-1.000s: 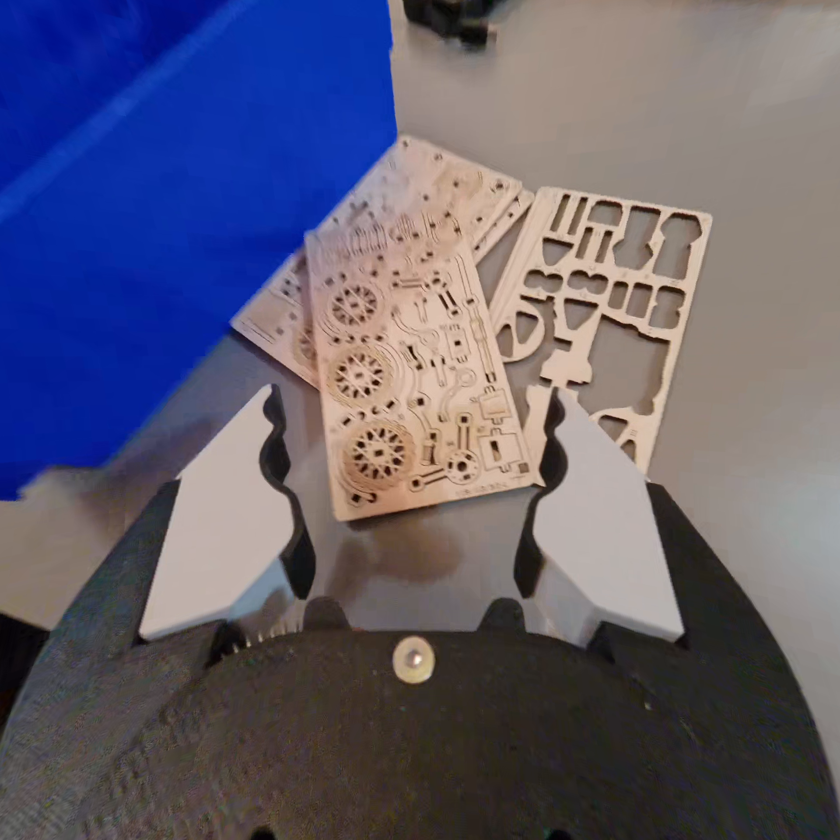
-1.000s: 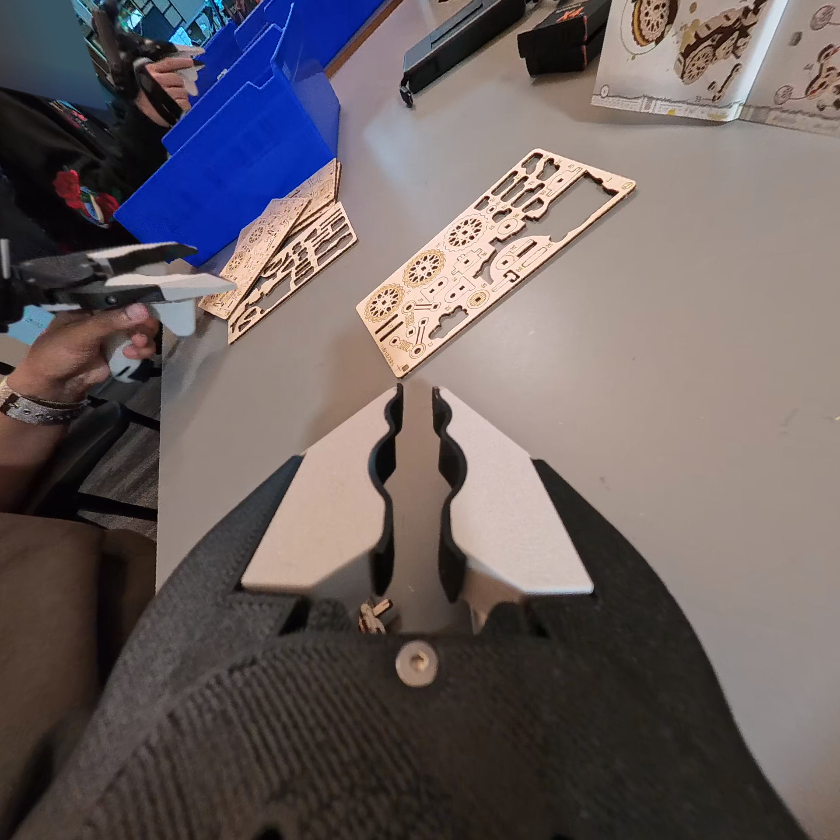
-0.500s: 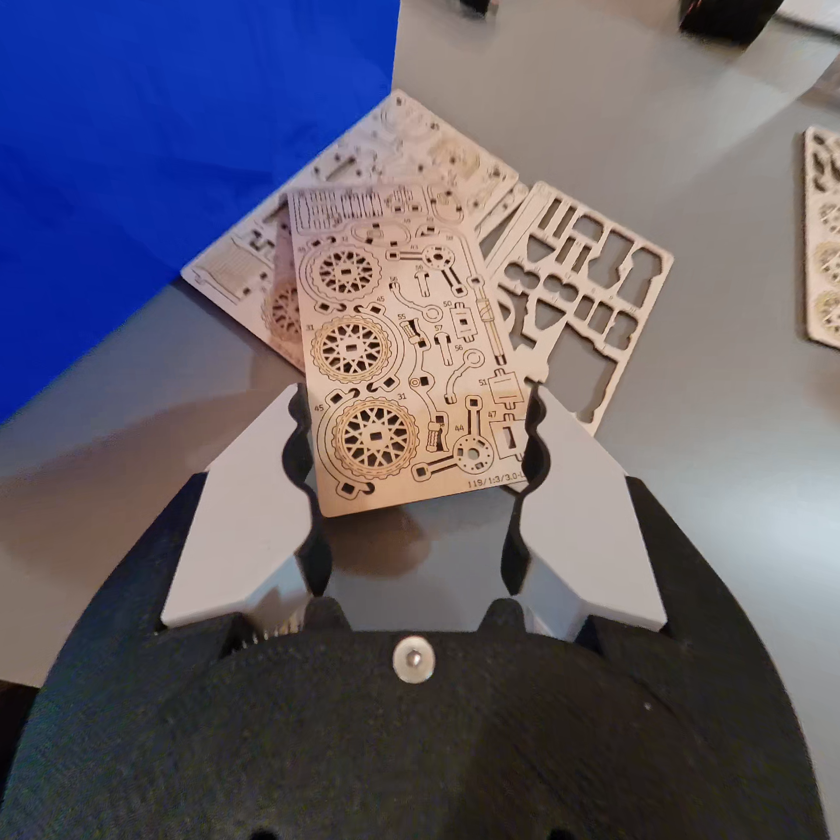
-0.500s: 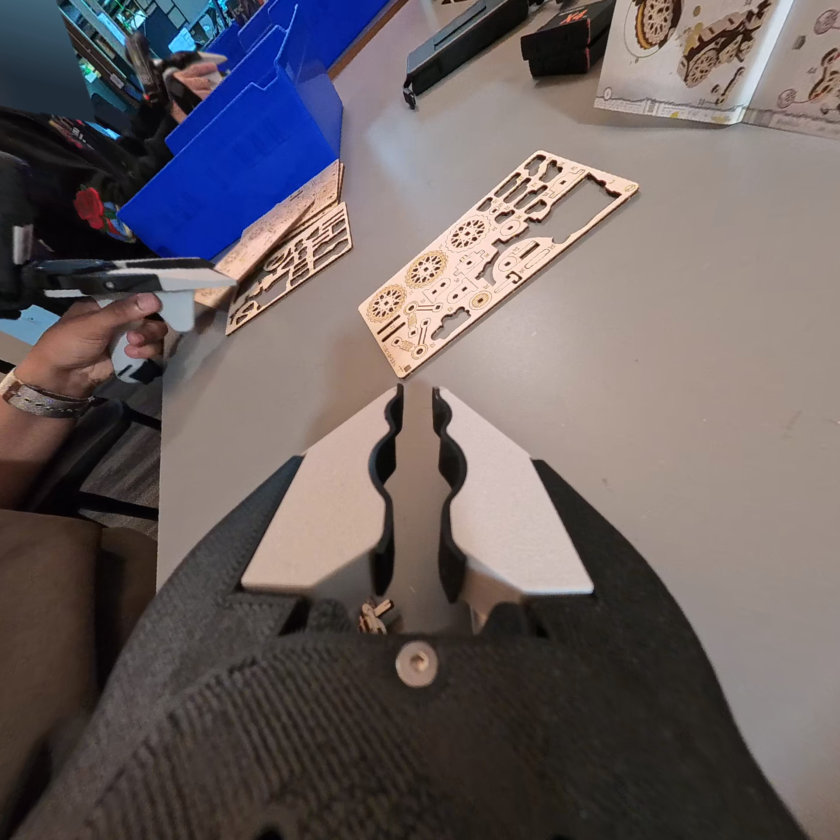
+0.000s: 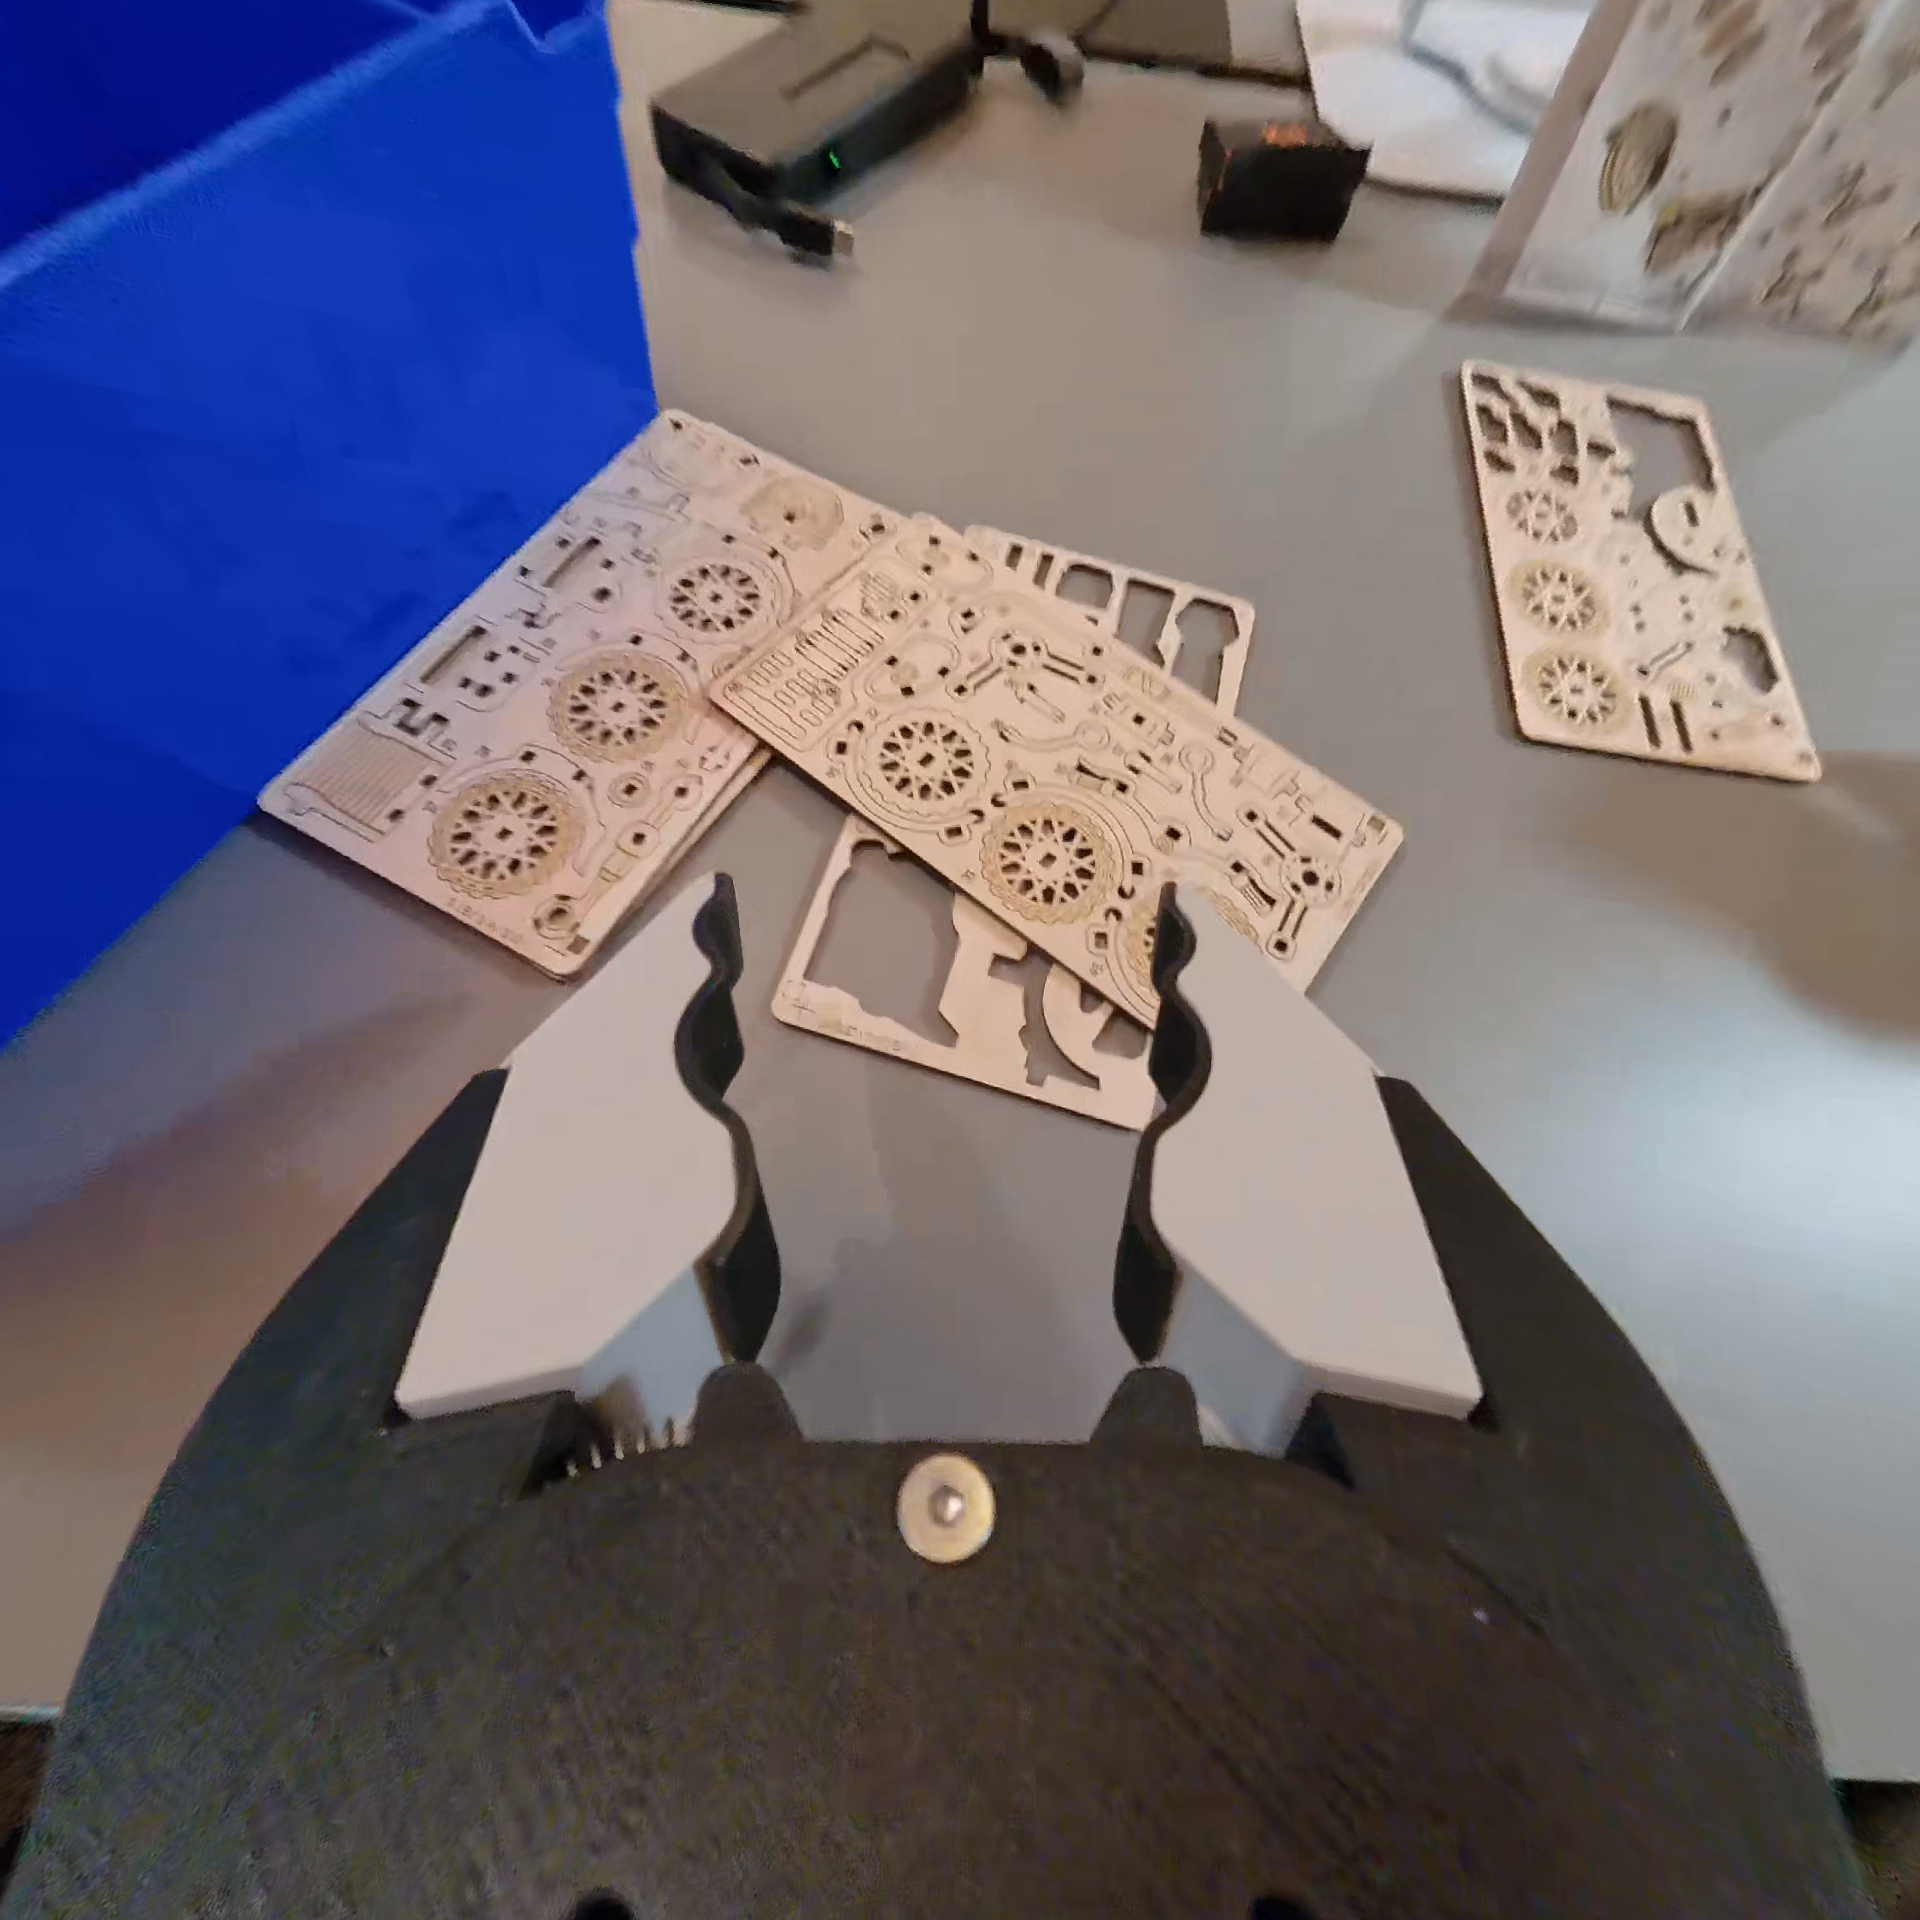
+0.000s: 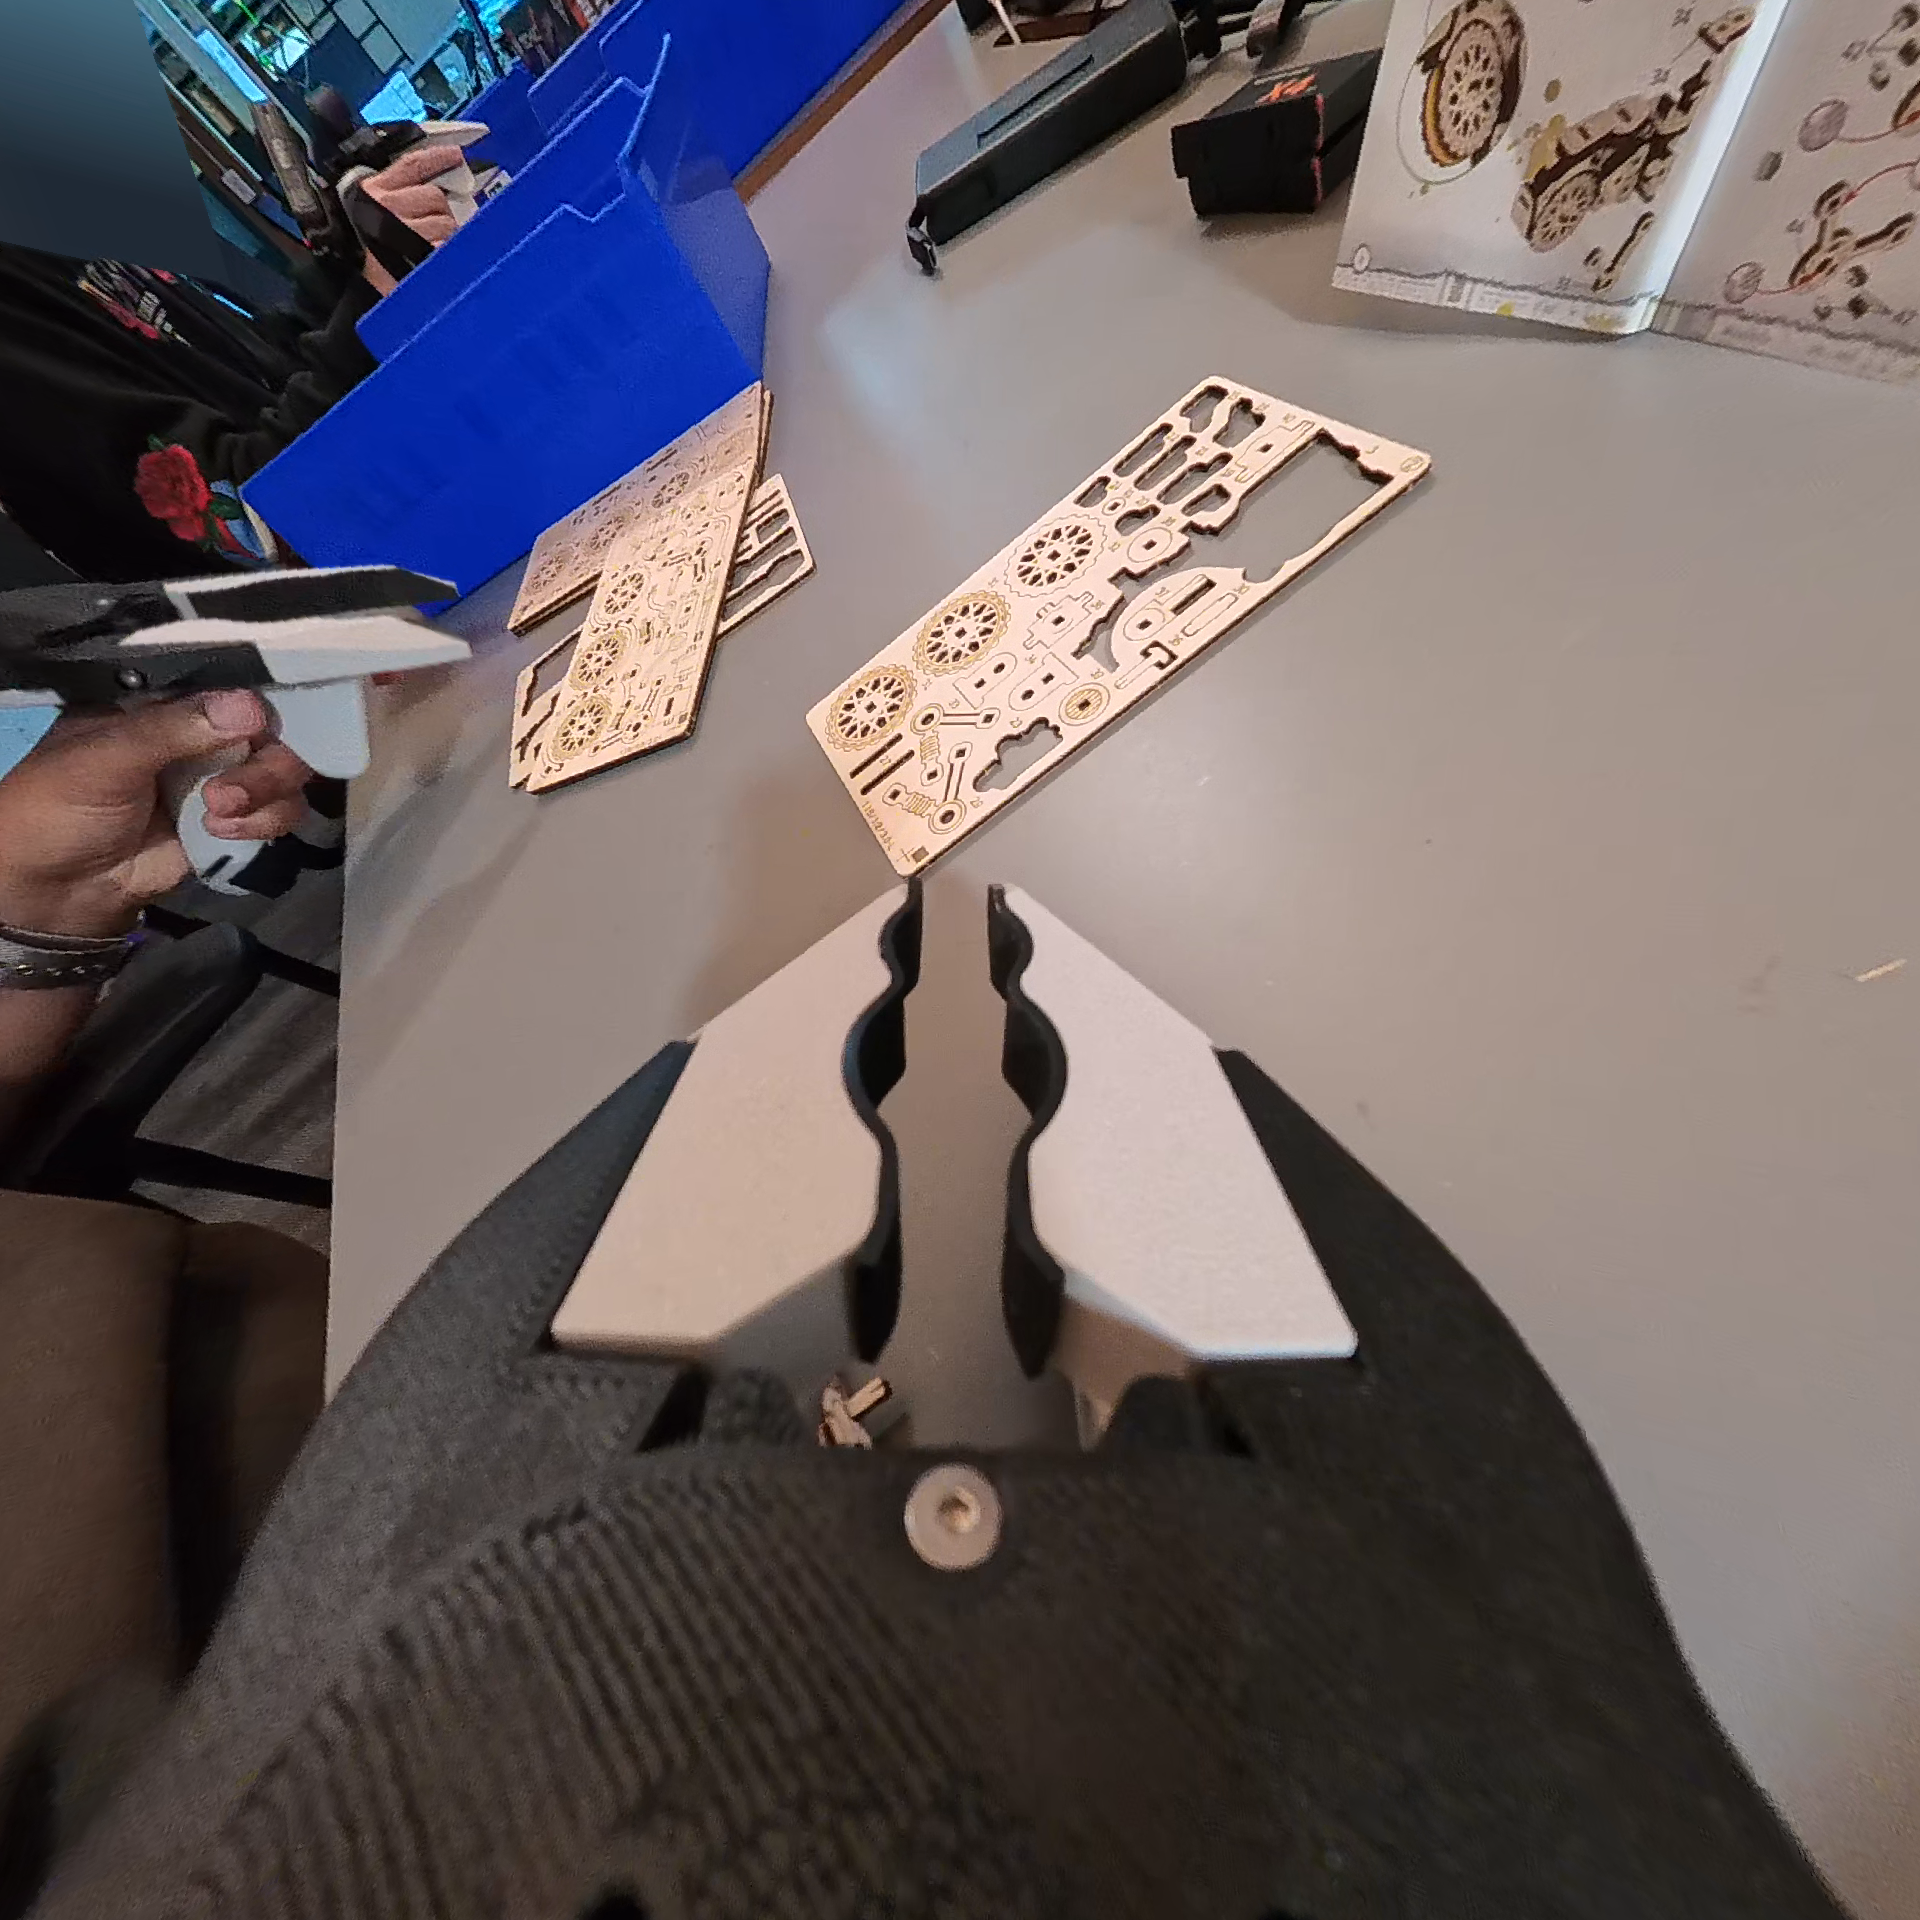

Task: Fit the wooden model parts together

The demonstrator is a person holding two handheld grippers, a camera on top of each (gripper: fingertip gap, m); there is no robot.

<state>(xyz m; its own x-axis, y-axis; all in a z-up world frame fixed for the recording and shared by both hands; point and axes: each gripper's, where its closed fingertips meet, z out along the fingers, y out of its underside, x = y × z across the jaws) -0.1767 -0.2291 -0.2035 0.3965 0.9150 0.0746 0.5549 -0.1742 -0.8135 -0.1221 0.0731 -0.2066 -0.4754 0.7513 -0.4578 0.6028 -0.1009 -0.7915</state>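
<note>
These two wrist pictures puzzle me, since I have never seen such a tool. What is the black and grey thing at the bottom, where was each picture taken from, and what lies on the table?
There is no robot here. A person holds a two-finger tool in each hand, with a camera on each looking forward along its fingers.

In the left wrist view, the left hand-held gripper is open and empty, near a pile of wooden part sheets lying overlapped beside a blue bin.

In the right wrist view, the right hand-held gripper has its fingers close together with a narrow gap and nothing between them. Ahead of it lies a single wooden sheet, flat on the grey table. At the left you see the other gripper from the side, in the person's hand. A picture booklet stands at the back.
</note>
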